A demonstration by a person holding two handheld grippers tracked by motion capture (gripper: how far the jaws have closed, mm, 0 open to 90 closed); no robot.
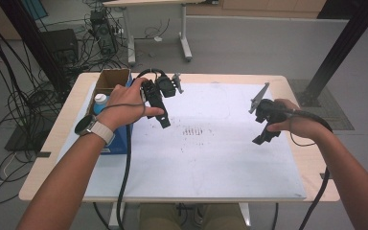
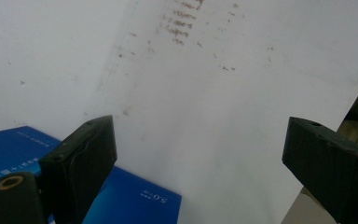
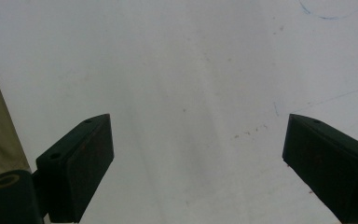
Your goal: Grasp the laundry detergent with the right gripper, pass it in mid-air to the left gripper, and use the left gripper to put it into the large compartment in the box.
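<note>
My left gripper (image 1: 164, 120) hangs over the white sheet (image 1: 211, 153) beside a blue box (image 1: 117, 143). Its jaws stand wide apart with nothing between them, and the left gripper (image 2: 200, 154) looks down on the blue box (image 2: 135, 198) and the stained paper. My right gripper (image 1: 263, 136) is held above the sheet's right part, tilted down. The right gripper (image 3: 198, 154) is open too, with bare white sheet between its jaws.
An open cardboard box (image 1: 111, 79) stands at the table's back left, with a white bottle with a blue cap (image 1: 100, 100) beside it. Brownish marks (image 1: 195, 130) stain the sheet's middle. Cables, a desk and black frame posts surround the table (image 1: 67, 120).
</note>
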